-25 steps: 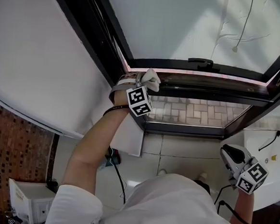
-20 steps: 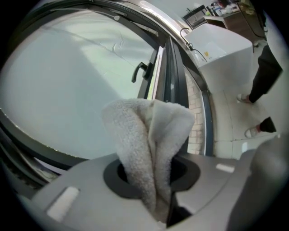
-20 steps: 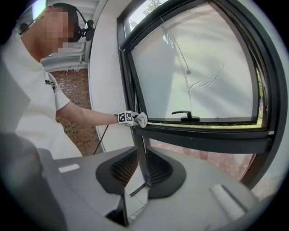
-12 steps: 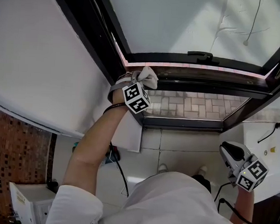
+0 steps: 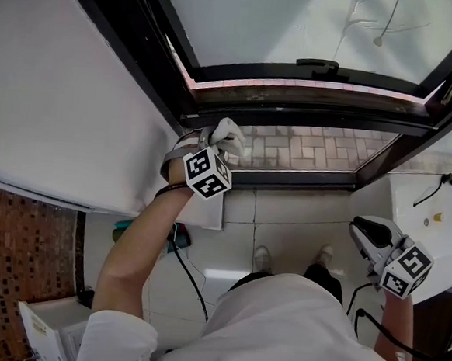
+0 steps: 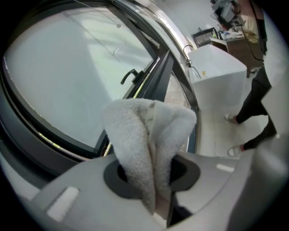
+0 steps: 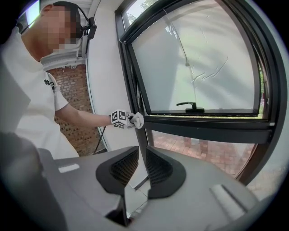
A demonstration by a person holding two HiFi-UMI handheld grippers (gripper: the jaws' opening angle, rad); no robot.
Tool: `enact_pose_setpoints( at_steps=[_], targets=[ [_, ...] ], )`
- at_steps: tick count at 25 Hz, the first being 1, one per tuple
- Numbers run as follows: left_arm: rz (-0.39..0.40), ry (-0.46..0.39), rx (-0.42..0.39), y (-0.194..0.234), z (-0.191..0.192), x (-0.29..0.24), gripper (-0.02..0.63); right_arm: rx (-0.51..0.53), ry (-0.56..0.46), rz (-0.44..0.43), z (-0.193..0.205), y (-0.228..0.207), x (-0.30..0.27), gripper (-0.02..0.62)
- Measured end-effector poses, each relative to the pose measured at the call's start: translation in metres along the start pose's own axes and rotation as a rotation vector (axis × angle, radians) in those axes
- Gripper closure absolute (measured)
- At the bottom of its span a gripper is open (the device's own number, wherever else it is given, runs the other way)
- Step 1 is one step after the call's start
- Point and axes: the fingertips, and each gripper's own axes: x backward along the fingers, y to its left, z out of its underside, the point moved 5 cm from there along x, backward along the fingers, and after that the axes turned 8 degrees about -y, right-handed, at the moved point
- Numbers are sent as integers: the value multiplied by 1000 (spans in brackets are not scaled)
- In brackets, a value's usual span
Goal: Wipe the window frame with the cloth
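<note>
**Desk:** What did the head view give you?

**Operator:** My left gripper [image 5: 214,141] was raised to the lower left corner of the black metal window frame [image 5: 294,111], with the white terry cloth [image 5: 228,132] bunched at its tip. My right gripper [image 5: 361,228] hung low by my hip, well apart from the window.

**Desk:** And the left gripper view?

**Operator:** The claw was clamped on the cloth [image 6: 144,135]. Folds of towelling filled the gap between the jaws and stood proud of them. Beyond it ran the frame's rail, with the black handle [image 6: 128,76] further along.

**Desk:** The right gripper view?

**Operator:** The jaws [image 7: 142,169] were drawn close together with nothing between them. Across the room that view showed the cloth [image 7: 137,120] right at the upright post, where the sash rail meets it. It looked pressed on, though I couldn't swear to contact.

**Desk:** So which step was that?

**Operator:** I judged it to be the wiping itself, at the left end of the rail. Next I'd need to keep the grip firm and hold the cloth flat to the metal. Then I'd drag it along the rail towards the handle side without letting the jaws scrape the frame.
</note>
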Motion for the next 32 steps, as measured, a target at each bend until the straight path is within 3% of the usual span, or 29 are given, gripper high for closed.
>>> enact_pose_setpoints(
  at_steps=[5, 8, 13, 25, 29, 32],
  targets=[
    [18, -142, 100, -54, -4, 36, 479, 49, 70, 67, 19, -1, 10, 532],
    [2, -222, 224, -85, -10, 60, 479, 30, 39, 76, 21, -3, 21, 493],
    [-64, -283, 400, -129, -36, 111, 477, 48, -39, 105, 17, -15, 49, 431],
    [-189, -398, 525, -244, -187, 234, 477, 116, -98, 14, 44, -16, 202, 387],
    [-153, -409, 531, -275, -222, 260, 477, 128, -118, 5, 48, -13, 232, 387],
    [-140, -423, 548, -277, -245, 275, 477, 125, -141, 26, 47, -4, 257, 387]
  ],
)
